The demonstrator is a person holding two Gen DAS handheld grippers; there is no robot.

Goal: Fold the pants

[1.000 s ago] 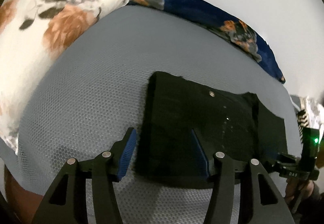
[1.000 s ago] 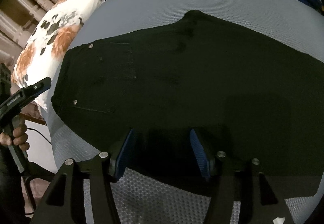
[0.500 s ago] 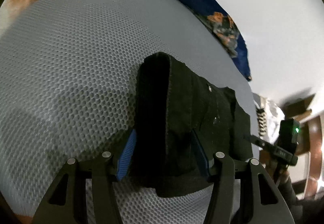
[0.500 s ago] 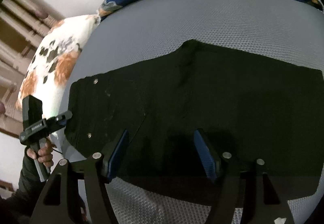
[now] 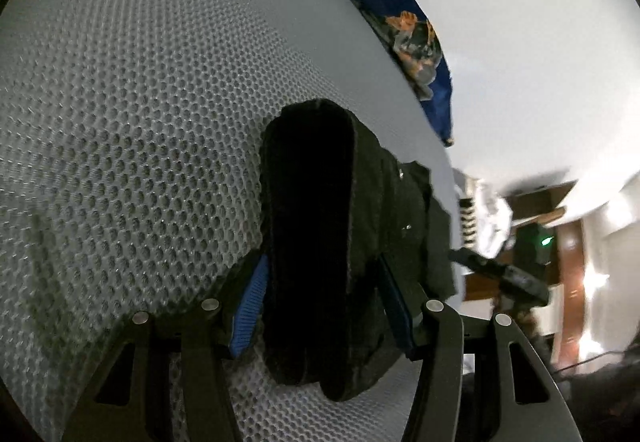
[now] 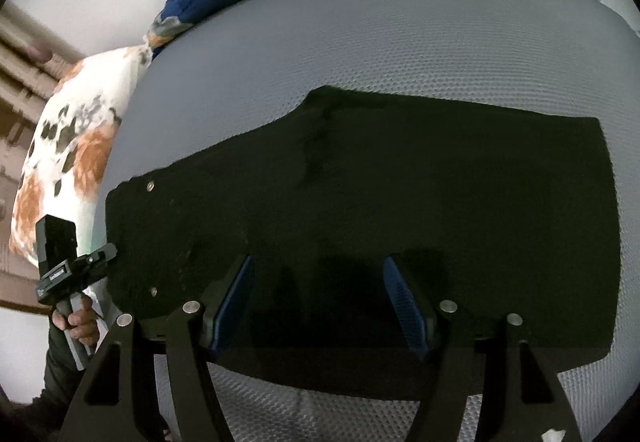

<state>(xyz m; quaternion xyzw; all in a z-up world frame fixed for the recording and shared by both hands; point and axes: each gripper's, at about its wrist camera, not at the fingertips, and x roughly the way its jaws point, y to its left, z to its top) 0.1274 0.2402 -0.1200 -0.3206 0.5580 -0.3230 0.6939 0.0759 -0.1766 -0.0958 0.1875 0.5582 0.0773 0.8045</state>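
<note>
The folded black fabric pants lie flat on the grey honeycomb-mesh mattress. My left gripper straddles their waist edge, fingers apart; bare mesh lies left of it. My right gripper has just opened wider over the near edge, pads apart, and now sits higher.

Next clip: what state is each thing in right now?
pants: folded lengthwise, flat on the mattress.
left claw: open, straddling the pants' waist end.
right claw: open, jaws have just been opening, above the pants' near edge.
pillow: lying beyond the waist end.
</note>
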